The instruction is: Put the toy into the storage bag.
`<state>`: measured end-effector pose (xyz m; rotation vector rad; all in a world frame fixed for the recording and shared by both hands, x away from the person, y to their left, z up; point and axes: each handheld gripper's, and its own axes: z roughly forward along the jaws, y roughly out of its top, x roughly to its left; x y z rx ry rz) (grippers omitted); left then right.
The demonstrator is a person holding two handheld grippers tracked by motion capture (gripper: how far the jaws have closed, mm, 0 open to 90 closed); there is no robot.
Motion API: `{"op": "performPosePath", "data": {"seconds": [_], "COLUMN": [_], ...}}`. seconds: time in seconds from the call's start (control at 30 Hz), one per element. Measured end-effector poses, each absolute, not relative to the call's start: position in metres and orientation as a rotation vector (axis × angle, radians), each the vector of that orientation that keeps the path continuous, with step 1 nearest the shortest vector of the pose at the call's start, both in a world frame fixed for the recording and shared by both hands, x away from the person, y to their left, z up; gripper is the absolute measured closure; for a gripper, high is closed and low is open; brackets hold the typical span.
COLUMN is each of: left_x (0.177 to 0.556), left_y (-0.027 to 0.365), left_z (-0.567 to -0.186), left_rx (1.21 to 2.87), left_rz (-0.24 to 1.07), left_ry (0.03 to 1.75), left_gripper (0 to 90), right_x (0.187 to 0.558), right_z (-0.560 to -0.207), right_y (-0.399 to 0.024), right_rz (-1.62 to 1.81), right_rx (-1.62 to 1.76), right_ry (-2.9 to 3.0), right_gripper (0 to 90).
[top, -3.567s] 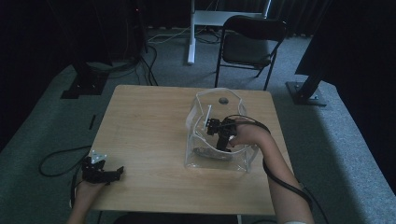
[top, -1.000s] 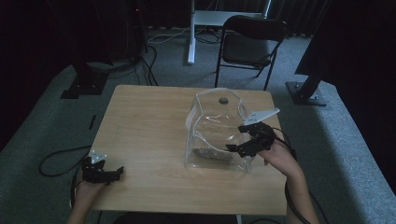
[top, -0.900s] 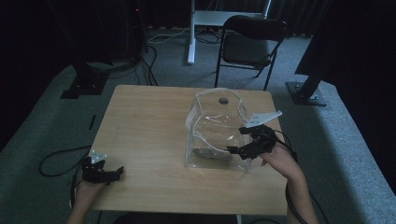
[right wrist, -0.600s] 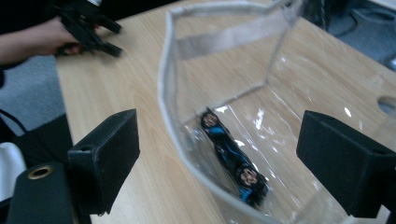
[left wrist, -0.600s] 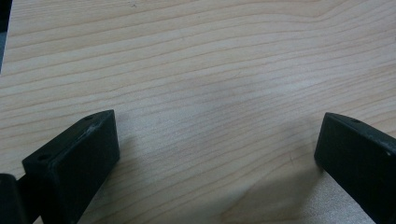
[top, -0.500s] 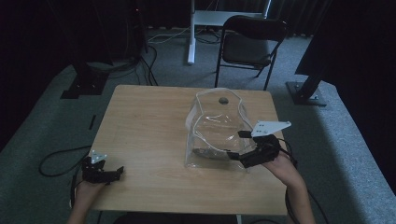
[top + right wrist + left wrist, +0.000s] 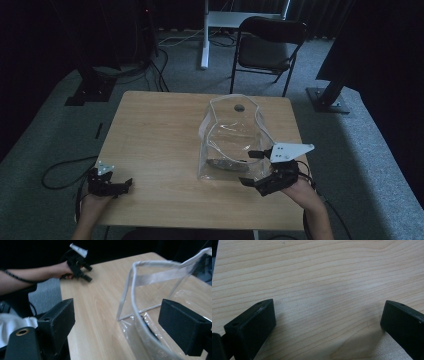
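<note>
The person's left hand (image 7: pixel 89 202) comes in from the bottom edge and holds the left gripper (image 7: pixel 126 184) low at the near left, its jaws spread wide and pointing to the right, nothing between them. The right hand (image 7: pixel 296 187) reaches in from the bottom right, forearm angled up and inward, and holds the right gripper (image 7: pixel 251 167) with its grey plate on top. Its jaws point left and stand wide apart, empty. In the right gripper view the left gripper (image 7: pixel 86 272) appears far off, gripped by the left hand (image 7: pixel 62 268).
</note>
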<state>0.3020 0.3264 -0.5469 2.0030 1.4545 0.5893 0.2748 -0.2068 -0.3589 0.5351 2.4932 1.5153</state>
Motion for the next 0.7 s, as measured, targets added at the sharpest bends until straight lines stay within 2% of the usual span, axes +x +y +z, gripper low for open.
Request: {"op": "performPosePath", "data": {"seconds": [0.7], "left_x": [0.302], "left_y": [0.327], "left_z": [-0.547], "left_rx": [2.006], "left_rz": [0.591], "left_ry": [1.451], "left_gripper": [0.3], "right_x": [0.263], "right_z": [-0.418], "right_y": [-0.199], "right_rz": [1.518], "right_rx": [0.382], "right_ry": [2.659], "right_gripper": [12.8]}}
